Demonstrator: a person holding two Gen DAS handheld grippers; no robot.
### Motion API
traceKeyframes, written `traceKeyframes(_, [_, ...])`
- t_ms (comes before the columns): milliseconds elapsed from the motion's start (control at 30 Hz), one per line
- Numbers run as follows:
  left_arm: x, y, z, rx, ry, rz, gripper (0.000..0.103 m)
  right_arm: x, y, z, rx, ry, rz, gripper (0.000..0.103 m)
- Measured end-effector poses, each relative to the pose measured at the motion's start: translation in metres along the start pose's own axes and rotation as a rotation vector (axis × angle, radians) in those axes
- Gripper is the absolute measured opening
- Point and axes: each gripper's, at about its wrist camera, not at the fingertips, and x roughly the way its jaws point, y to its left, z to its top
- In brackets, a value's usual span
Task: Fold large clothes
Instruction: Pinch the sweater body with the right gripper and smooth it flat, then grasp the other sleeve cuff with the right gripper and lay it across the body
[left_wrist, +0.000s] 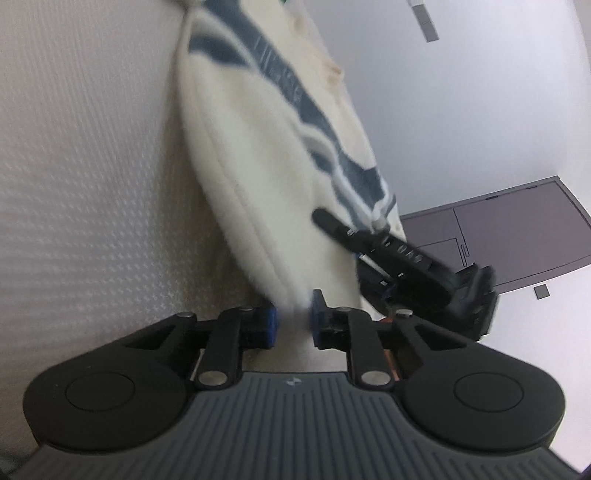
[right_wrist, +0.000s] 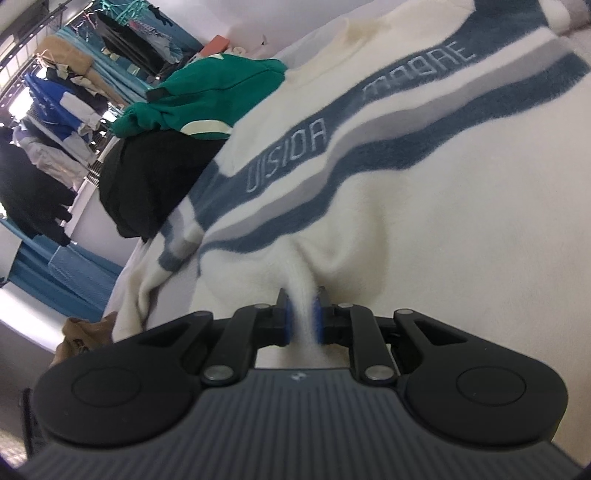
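In my left wrist view the sweater (left_wrist: 273, 155) runs as one long band from the top centre of the frame down to my left claw (left_wrist: 293, 319), which pinches its fuzzy lower end between the blue pads. My right claw (left_wrist: 373, 243) shows at centre right, clamped on the striped edge, so both sit at the same end, with the right one a little further up the cloth. The white textured surface (left_wrist: 85, 166) fills the left of that frame.

In my right wrist view, a green garment (right_wrist: 207, 96) and a black one (right_wrist: 155, 177) sit upper left. The sweater spreads up and right, cream with blue and grey stripes and pale lettering. My right claw is closed on a bunched fold at bottom centre.
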Motion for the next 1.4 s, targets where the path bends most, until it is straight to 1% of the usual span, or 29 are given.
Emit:
traceKeyframes(67, [-0.020, -0.009, 0.002, 0.016, -0.037, 0.006, 0.018, -0.002, 0.006, -0.003, -0.014, 0.005, 0.016, 0.016])
traceKeyframes(133, [-0.040, -0.020, 0.005, 0.036, -0.066, 0.035, 0.017, -0.005, 0.012, -0.008, -0.028, 0.016, 0.039, 0.017])
traceKeyframes(200, [-0.057, -0.027, 0.007, 0.048, -0.078, 0.089, 0.015, -0.007, 0.020, -0.015, -0.054, 0.026, 0.046, 0.017])
traceKeyframes(300, [-0.071, -0.031, 0.016, 0.060, -0.063, 0.182, 0.014, -0.010, 0.034, -0.027, -0.111, 0.033, 0.034, 0.018])
traceKeyframes(367, [-0.074, -0.027, 0.020, 0.071, -0.041, 0.252, 0.014, -0.012, 0.039, -0.033, -0.133, 0.030, 0.022, 0.018])
traceKeyframes(433, [-0.062, -0.021, 0.020, 0.073, -0.009, 0.338, 0.015, -0.013, 0.044, -0.037, -0.164, 0.029, 0.003, 0.018])
traceKeyframes(500, [-0.048, -0.013, 0.023, 0.084, 0.018, 0.403, 0.015, -0.011, 0.045, -0.038, -0.176, 0.030, -0.007, 0.018])
traceKeyframes(567, [-0.043, -0.004, 0.023, 0.084, 0.032, 0.444, 0.017, -0.011, 0.045, -0.039, -0.180, 0.033, -0.008, 0.018])
traceKeyframes(600, [-0.039, -0.003, 0.023, 0.091, 0.036, 0.463, 0.020, -0.012, 0.045, -0.039, -0.181, 0.030, -0.010, 0.018])
traceKeyframes(633, [-0.036, -0.002, 0.022, 0.099, 0.038, 0.474, 0.023, -0.014, 0.044, -0.039, -0.183, 0.026, -0.014, 0.018])
traceKeyframes(667, [-0.036, -0.004, 0.022, 0.109, 0.035, 0.483, 0.034, -0.017, 0.044, -0.041, -0.189, 0.020, -0.017, 0.018])
traceKeyframes(700, [-0.037, -0.007, 0.022, 0.123, 0.022, 0.486, 0.050, -0.021, 0.045, -0.041, -0.198, 0.011, -0.022, 0.018])
traceKeyframes(767, [-0.039, -0.015, 0.022, 0.156, -0.017, 0.497, 0.066, -0.031, 0.047, -0.039, -0.213, -0.013, -0.033, 0.018])
traceKeyframes(833, [-0.048, -0.027, 0.023, 0.200, -0.080, 0.515, 0.067, -0.043, 0.047, -0.035, -0.229, -0.046, -0.050, 0.019])
traceKeyframes(933, [-0.051, -0.047, 0.027, 0.260, -0.135, 0.514, 0.068, -0.057, 0.045, -0.021, -0.254, -0.084, -0.085, 0.021])
traceKeyframes(1067, [-0.037, -0.078, 0.030, 0.336, -0.176, 0.496, 0.069, -0.081, 0.034, 0.007, -0.248, -0.157, -0.126, 0.021])
traceKeyframes(1167, [-0.014, -0.097, 0.032, 0.395, -0.192, 0.475, 0.069, -0.106, 0.015, 0.032, -0.226, -0.221, -0.159, 0.022])
traceKeyframes(1200, [-0.007, -0.101, 0.029, 0.407, -0.191, 0.467, 0.069, -0.115, 0.005, 0.042, -0.214, -0.248, -0.180, 0.027])
traceKeyframes(1267, [0.012, -0.108, 0.029, 0.426, -0.189, 0.458, 0.069, -0.128, -0.014, 0.057, -0.184, -0.288, -0.207, 0.057])
traceKeyframes(1300, [0.025, -0.110, 0.030, 0.439, -0.188, 0.455, 0.069, -0.133, -0.026, 0.065, -0.165, -0.309, -0.218, 0.060])
traceKeyframes(1400, [0.054, -0.112, 0.031, 0.472, -0.191, 0.455, 0.069, -0.142, -0.065, 0.089, -0.107, -0.352, -0.242, 0.060])
